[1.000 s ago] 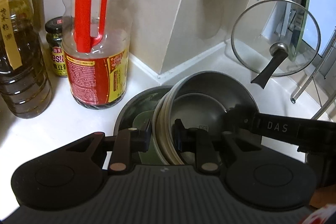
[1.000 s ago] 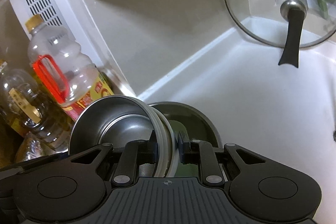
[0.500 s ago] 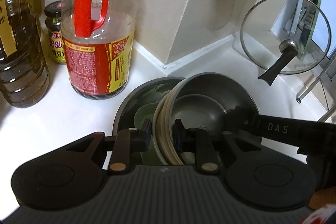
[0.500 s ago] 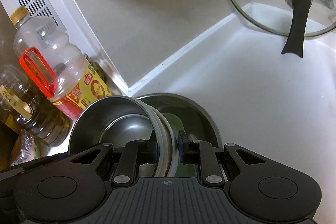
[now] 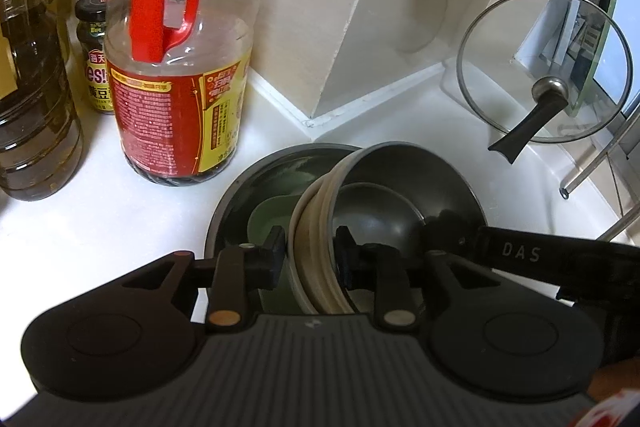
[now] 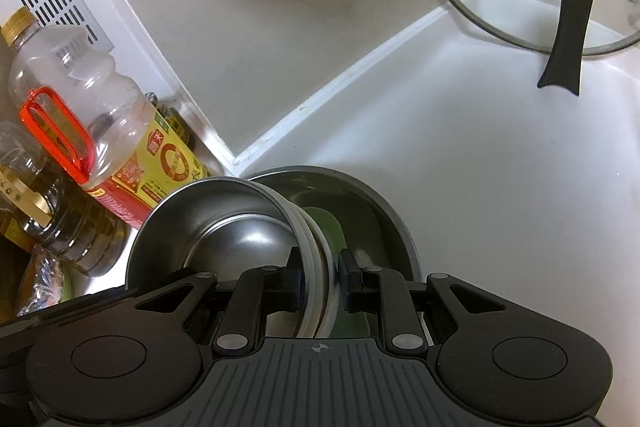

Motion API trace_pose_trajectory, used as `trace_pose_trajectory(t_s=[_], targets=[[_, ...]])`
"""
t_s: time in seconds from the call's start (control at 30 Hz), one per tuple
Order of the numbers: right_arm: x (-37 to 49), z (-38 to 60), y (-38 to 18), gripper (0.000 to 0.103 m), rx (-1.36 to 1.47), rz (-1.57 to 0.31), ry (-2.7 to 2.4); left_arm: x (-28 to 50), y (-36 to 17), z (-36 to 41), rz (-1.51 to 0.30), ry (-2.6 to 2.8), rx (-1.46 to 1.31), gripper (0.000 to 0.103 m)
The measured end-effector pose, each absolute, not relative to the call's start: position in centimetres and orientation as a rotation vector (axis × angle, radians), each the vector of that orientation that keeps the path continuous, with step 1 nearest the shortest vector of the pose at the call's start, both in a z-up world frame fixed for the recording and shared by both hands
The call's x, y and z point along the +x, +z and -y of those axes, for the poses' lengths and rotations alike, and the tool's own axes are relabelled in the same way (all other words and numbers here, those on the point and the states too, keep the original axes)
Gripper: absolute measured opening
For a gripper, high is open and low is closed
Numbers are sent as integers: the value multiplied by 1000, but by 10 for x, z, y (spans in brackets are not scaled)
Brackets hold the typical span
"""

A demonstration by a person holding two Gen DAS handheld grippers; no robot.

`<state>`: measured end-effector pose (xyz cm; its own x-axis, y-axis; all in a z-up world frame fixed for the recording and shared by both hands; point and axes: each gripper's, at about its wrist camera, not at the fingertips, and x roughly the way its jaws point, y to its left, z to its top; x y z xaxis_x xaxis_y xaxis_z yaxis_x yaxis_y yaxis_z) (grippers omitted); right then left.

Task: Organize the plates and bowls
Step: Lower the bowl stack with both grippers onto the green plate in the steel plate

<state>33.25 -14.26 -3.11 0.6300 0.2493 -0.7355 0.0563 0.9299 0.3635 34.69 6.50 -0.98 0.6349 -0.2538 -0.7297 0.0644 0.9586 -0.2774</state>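
A tilted stack of nested bowls (image 5: 360, 187), steel inside with cream rims, leans in a dark round dish (image 5: 256, 179) that holds a green plate (image 5: 272, 215). My left gripper (image 5: 310, 253) straddles the stack's near rim. Its jaws are opening, and a thin gap shows beside the left pad. My right gripper (image 6: 320, 279) is shut on the opposite side of the stack (image 6: 224, 219), pads pressed on the white rims. The dish (image 6: 384, 211) and green plate (image 6: 324, 223) lie just behind it. The black bar lettered DAS (image 5: 520, 251) belongs to the right gripper.
On the white counter (image 5: 100, 227) at the left stand a red-handled oil bottle (image 5: 176, 99), a dark oil bottle (image 5: 32, 107) and a small jar (image 5: 94, 67). A glass lid with a black handle (image 5: 544, 67) leans at the back right, beside metal rack legs (image 5: 600, 167).
Both grippers and the stack have sunk a little toward the dark dish. The left jaws have widened slightly around the rim. The right grip looks the same.
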Motion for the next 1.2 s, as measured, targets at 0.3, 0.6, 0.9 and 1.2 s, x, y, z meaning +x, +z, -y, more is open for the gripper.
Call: trace_pose_trajectory(t_s=[0.3, 0.6, 0.9, 1.2], targets=[[328, 149, -35, 20, 419, -858, 132, 345, -10, -62, -843, -167, -221, 26], [317, 156, -28, 25, 442, -781, 164, 335, -4, -61, -790, -154, -172, 31], [302, 164, -31, 25, 460, -716, 217, 316, 5, -61, -725, -178, -131, 30], [287, 167, -38, 25, 460, -663, 272, 309, 5, -62, -731, -217, -172, 16]])
